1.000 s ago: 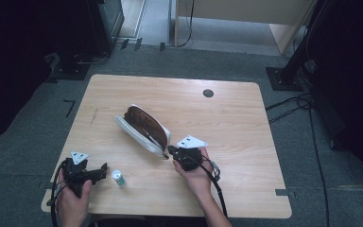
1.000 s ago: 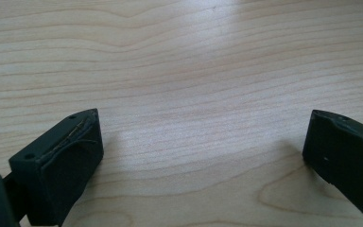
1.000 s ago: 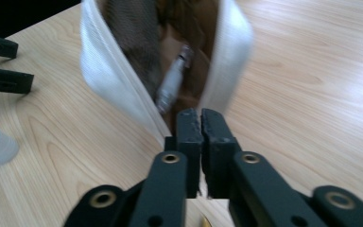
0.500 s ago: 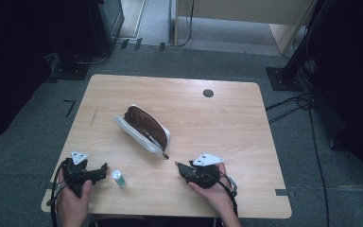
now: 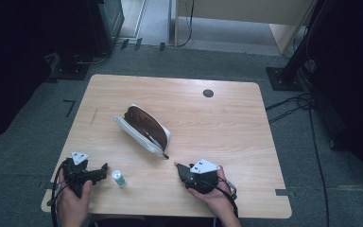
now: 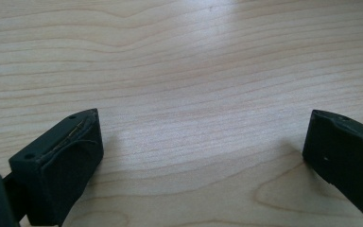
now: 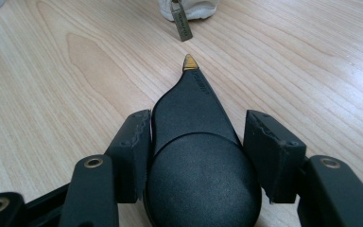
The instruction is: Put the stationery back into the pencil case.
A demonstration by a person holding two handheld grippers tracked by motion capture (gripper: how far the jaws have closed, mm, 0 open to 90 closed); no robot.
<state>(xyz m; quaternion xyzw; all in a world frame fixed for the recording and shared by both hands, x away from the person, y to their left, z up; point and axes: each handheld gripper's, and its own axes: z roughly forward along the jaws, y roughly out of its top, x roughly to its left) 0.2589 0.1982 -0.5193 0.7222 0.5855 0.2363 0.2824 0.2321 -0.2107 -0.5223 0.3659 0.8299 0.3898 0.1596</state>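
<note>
While both hands rest at the near edge of the wooden table (image 5: pixel 227 118), the left gripper (image 5: pixel 105 167) lies by the near left corner with its jaws spread wide; in the left gripper view they frame bare wood grain and hold nothing. Just beside its tips, toward the table's middle, stands a small white bottle with a green cap (image 5: pixel 118 178), upright and apart from the jaws. Along the near edge, right of centre, the right gripper (image 5: pixel 178 167) points toward the table's middle. Its jaws have just been opening, and in the right gripper view a black drop-shaped object with a small amber tip (image 7: pixel 196 137) lies between them: the left pad stands against its side, the right pad shows a clear gap, so the grip is released. Just beyond that amber tip hangs a metal zipper pull (image 7: pixel 181 21), belonging to the white pouch with a brown lining (image 5: pixel 144 128), which lies open and slantwise near the table's centre, apart from both grippers. Farther off, near the far edge and right of centre, sits a round dark grommet (image 5: pixel 208 93).
</note>
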